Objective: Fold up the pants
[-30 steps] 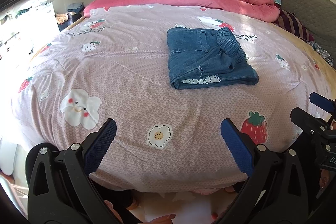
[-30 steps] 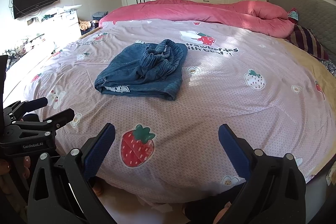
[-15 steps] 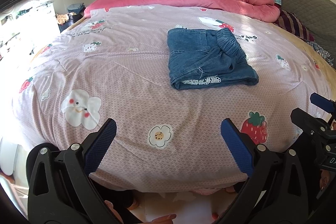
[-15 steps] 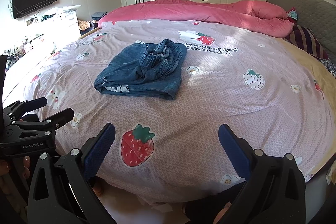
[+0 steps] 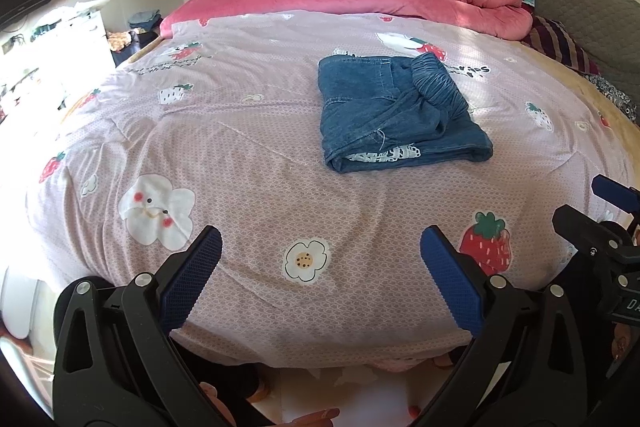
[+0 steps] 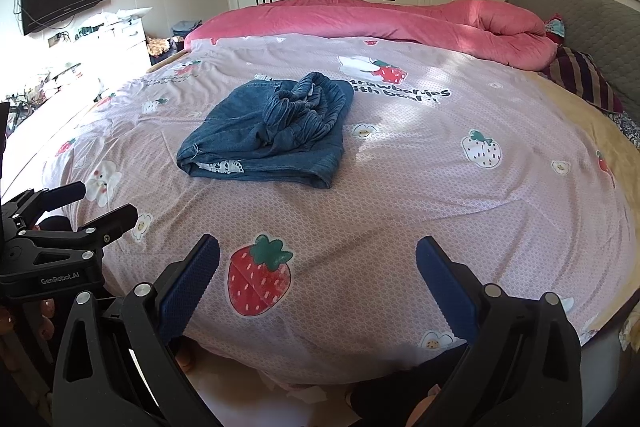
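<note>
Denim pants [image 5: 400, 115] are lying folded in a compact bundle near the middle of the bed [image 5: 248, 155], the elastic waistband bunching on top; by appearance the folding is done, perhaps needing a tidy. Left gripper [image 5: 320, 267] and right gripper [image 6: 318, 267] are hovering wide open and empty at the near edge. "GenRobot.AI" is showing on the left unit, "strawberries" on the cover.
</note>
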`<state>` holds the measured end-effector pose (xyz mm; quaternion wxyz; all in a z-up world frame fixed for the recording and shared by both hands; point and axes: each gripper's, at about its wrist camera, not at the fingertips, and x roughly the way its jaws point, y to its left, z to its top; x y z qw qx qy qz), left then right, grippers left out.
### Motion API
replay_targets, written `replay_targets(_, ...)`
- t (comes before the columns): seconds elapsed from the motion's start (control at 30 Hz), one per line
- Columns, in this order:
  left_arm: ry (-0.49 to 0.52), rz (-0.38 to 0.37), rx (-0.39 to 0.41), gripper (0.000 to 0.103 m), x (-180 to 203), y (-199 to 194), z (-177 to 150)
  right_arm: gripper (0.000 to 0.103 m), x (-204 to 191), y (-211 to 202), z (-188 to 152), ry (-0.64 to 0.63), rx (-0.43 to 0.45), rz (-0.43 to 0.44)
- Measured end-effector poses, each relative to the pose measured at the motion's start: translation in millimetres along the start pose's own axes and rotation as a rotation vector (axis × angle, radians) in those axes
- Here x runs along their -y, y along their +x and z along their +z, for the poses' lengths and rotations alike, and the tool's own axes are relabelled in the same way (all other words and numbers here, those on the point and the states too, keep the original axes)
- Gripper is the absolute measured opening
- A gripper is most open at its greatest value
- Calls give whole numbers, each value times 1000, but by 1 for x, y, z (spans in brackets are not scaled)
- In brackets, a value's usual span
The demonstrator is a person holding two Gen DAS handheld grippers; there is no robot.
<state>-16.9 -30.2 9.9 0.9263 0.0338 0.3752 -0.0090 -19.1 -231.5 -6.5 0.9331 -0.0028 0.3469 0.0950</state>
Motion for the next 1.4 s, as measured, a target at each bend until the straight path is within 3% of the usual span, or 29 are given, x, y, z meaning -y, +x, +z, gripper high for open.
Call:
replay_targets(0.53, 32, 23, 0, 93, 6, 0, -1, 98, -1, 2, -1, 1, -8, -9)
replay_targets(0.93, 10, 18, -51, 93, -2, 16, -1, 98, 13, 15, -2, 30, -29, -33)
replay_targets(1.03, -2, 7, -11, 93, -11, 15, 1, 98, 27, 23, 1, 54, -35, -49)
replay_targets(1.2, -89, 57, -24, 94, -65, 37, 32, 98, 74, 37, 20, 113, -21, -136)
replay_targets(1.33, -167, 161, -53, 93, -132, 86, 70, 98, 136, 61, 51, 176, -33, -267)
replay_targets(1.4, -208, 216, -107, 93, -164, 122, 88, 98, 165, 75, 63, 196, -25, -339)
